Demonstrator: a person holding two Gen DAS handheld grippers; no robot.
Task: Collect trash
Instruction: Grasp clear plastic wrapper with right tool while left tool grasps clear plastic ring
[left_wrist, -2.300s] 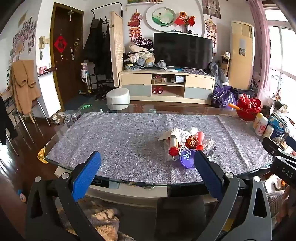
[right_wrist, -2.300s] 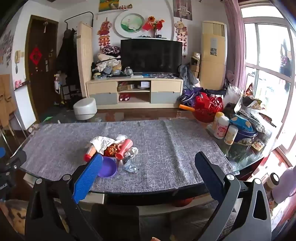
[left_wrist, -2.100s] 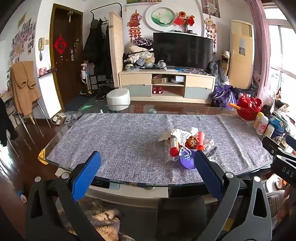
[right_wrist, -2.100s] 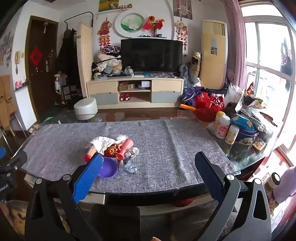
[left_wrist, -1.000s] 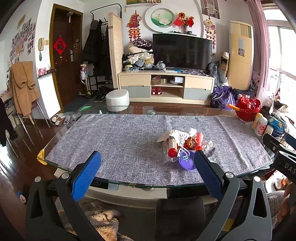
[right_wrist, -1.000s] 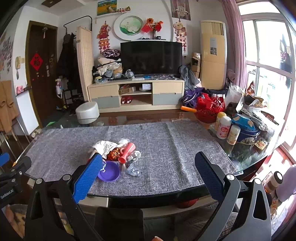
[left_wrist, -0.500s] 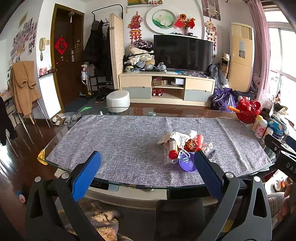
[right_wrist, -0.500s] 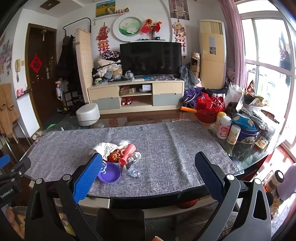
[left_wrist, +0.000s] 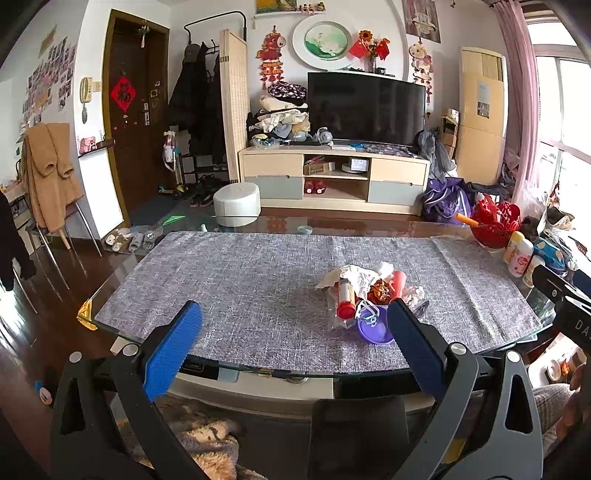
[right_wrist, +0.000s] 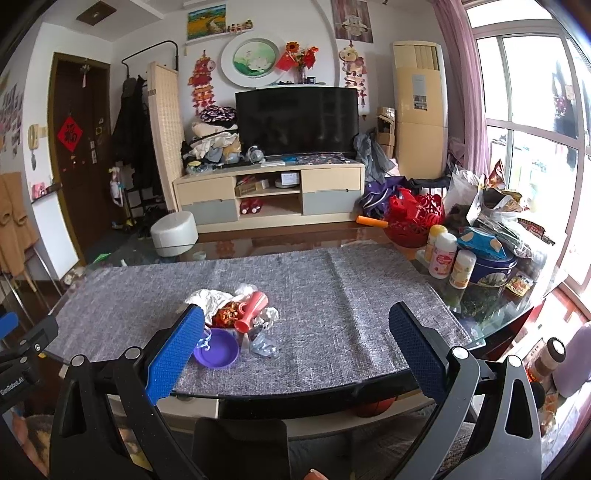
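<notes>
A grey cloth (left_wrist: 258, 280) covers the glass desk (left_wrist: 110, 295); television (left_wrist: 364, 107) at twelve o'clock, white stool (left_wrist: 236, 199) before it.

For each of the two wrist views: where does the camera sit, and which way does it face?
Left wrist: on the left gripper, at the table's near edge, facing the TV wall; both open fingers show, trash pile ahead-right.
Right wrist: on the right gripper, same edge, farther right; open fingers show, pile ahead-left.
Shared: gray table runner, pile, TV.
</notes>
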